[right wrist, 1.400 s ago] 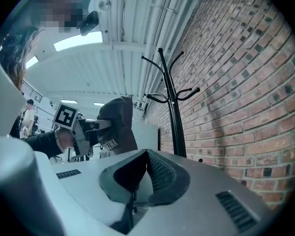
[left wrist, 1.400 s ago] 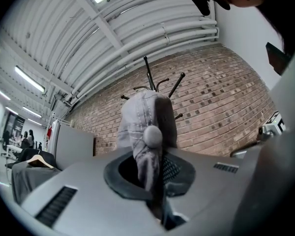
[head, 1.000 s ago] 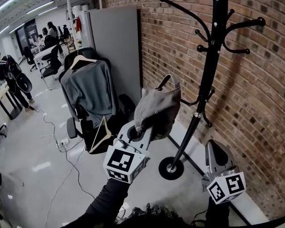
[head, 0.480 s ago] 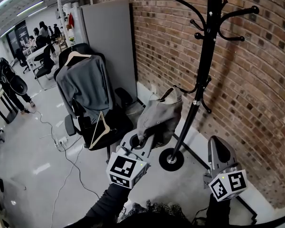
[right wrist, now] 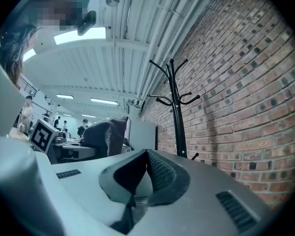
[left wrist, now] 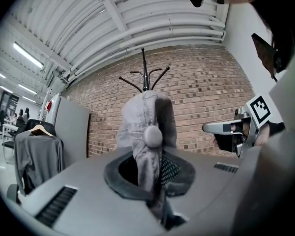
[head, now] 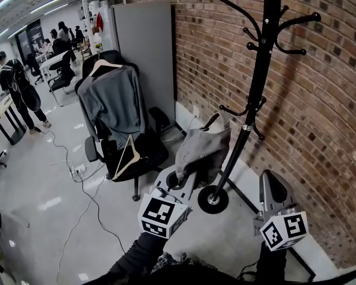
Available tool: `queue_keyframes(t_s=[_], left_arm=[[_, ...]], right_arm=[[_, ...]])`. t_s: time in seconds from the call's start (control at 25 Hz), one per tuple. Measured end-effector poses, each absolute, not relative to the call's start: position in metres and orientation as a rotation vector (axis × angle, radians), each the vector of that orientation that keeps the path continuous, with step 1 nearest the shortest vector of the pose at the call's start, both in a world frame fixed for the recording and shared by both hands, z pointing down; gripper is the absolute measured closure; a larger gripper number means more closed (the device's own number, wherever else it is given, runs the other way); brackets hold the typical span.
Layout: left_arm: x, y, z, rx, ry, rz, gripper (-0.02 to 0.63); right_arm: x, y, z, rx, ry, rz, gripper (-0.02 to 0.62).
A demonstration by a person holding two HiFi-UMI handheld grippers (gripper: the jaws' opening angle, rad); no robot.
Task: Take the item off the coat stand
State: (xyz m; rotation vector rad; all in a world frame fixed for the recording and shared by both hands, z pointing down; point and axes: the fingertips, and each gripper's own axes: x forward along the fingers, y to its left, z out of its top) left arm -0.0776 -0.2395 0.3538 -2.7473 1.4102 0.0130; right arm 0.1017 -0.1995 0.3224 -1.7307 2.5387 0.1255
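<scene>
A grey cap (head: pixel 203 150) hangs free of the black coat stand (head: pixel 258 82), just left of its pole and above its round base (head: pixel 213 199). My left gripper (head: pixel 181 177) is shut on the cap's fabric from below. In the left gripper view the cap (left wrist: pixel 145 119) stands up out of the closed jaws (left wrist: pixel 152 181), with the stand's bare hooks (left wrist: pixel 143 75) behind it. My right gripper (head: pixel 272 189) is low at the right, shut with nothing in it, apart from the stand. The right gripper view shows its empty jaws (right wrist: pixel 140 181), the stand (right wrist: pixel 176 107) and the cap (right wrist: pixel 108 134) to the left.
A brick wall (head: pixel 320 100) runs right behind the stand. To the left stands an office chair with a grey sweater on a hanger (head: pixel 113 105), a wooden hanger (head: pixel 127 156) on its seat, and a grey panel (head: pixel 145 58). Cables (head: pixel 77 183) cross the floor; people (head: pixel 15 88) stand far left.
The left gripper has carried the cap lower, down from mid-pole height to just above the stand's base. The right gripper has hardly moved.
</scene>
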Motion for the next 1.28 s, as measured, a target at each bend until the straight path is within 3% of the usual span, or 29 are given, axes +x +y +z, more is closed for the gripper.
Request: queue_keyframes(t_s=[1.28], left_arm=[[0.014, -0.130, 0.368, -2.767, 1.446, -0.056, 0.589]], right_arm=[[0.159, -0.101, 0.343, -1.725, 2.603, 0.086, 0.586]])
